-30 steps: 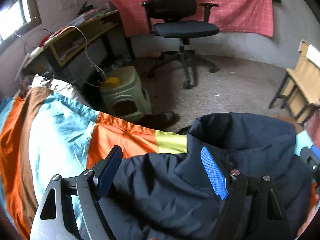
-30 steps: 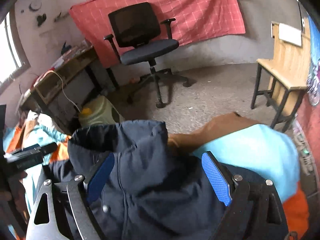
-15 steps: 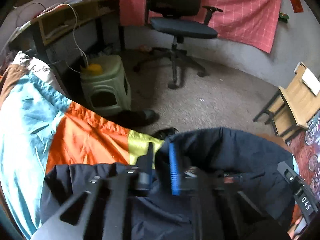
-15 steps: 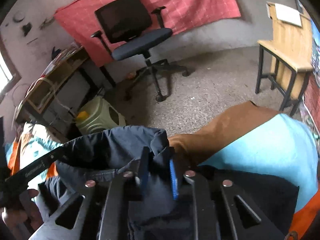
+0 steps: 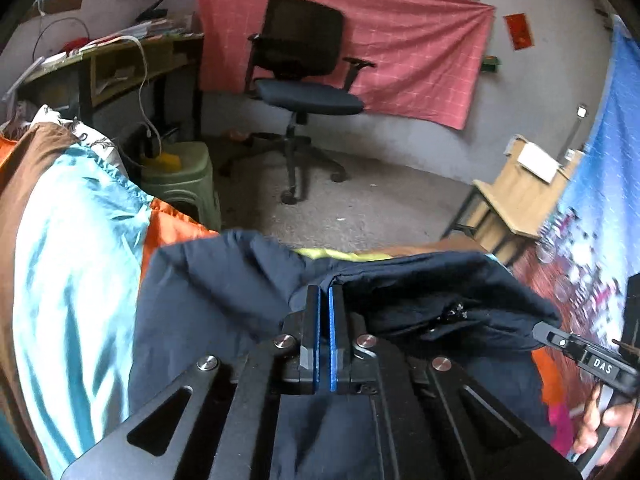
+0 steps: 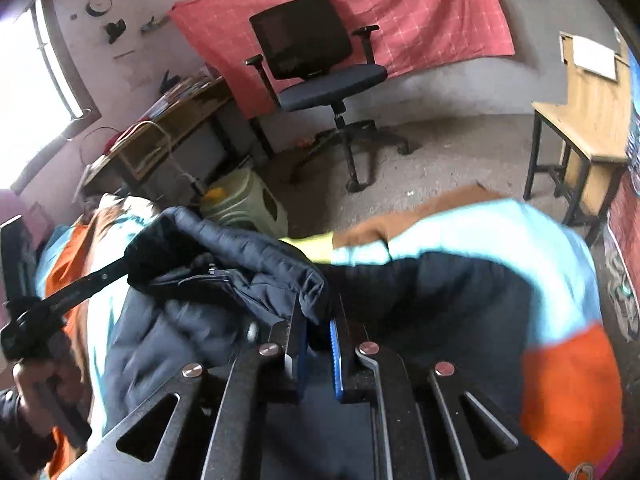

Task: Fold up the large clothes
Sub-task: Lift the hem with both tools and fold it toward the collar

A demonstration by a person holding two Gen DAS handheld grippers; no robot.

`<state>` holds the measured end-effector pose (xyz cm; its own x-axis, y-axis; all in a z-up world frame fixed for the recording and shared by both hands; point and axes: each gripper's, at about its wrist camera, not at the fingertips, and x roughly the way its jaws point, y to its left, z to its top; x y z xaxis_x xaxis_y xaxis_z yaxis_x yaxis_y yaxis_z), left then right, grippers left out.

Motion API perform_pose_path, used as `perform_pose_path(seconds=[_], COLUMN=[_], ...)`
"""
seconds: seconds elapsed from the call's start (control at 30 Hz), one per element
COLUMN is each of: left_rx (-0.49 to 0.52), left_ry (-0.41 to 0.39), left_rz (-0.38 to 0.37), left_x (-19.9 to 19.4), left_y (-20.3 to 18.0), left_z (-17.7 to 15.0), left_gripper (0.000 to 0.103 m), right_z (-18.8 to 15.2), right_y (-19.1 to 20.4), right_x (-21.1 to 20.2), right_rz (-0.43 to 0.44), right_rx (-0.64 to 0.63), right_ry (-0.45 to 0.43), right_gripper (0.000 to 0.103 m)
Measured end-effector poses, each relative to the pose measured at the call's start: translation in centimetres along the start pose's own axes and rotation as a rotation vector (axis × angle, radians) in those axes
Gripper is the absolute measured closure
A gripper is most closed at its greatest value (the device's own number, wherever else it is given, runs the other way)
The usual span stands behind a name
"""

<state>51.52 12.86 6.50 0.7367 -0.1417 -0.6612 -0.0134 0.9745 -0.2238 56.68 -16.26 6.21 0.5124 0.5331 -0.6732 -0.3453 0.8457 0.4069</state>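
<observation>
Left gripper [image 5: 323, 300] low and level over the bedspread [image 5: 72, 280], jaws pinched tight on the collar edge of the navy jacket [image 5: 224, 296]. Collar stretched across to the right gripper [image 6: 318, 320], tilted up a bit, jaws clamped on the other corner, probably near the zipper, too blurry to swear. Rest of jacket slumped underneath.

- You see a navy jacket [image 5: 400, 292]
- Bedspread [image 5: 72, 280] under it: turquoise, orange, brown blocks
- Wall cloth [image 5: 400, 60]: red, pale grid
- Office chair [image 6: 320, 68]: black
- Stool [image 5: 180, 180]: green
</observation>
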Motion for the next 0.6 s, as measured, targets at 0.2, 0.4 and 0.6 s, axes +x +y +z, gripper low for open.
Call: perform_pose_path(seconds=[0.2, 0.4, 0.6], left_rx=[0.138, 0.077, -0.001], left_ry=[-0.012, 0.107, 0.199], left_rz=[-0.066, -0.061, -0.021], left_x=[-5.7, -3.7, 0.6], left_y=[-2.0, -1.6, -0.8], left_z=[-5.9, -11.2, -12.3], left_gripper=[0.103, 0.103, 0.103], right_z=[-5.6, -8.6, -9.7], right_y=[1.1, 1.7, 2.0], right_x=[-4.6, -4.6, -0.9], right_rz=[-0.045, -0.092, -0.184], right_rx=[-0.034, -0.047, -0.153], right_ry=[-0.055, -0.043, -0.009], right_gripper=[0.094, 0.095, 0.095])
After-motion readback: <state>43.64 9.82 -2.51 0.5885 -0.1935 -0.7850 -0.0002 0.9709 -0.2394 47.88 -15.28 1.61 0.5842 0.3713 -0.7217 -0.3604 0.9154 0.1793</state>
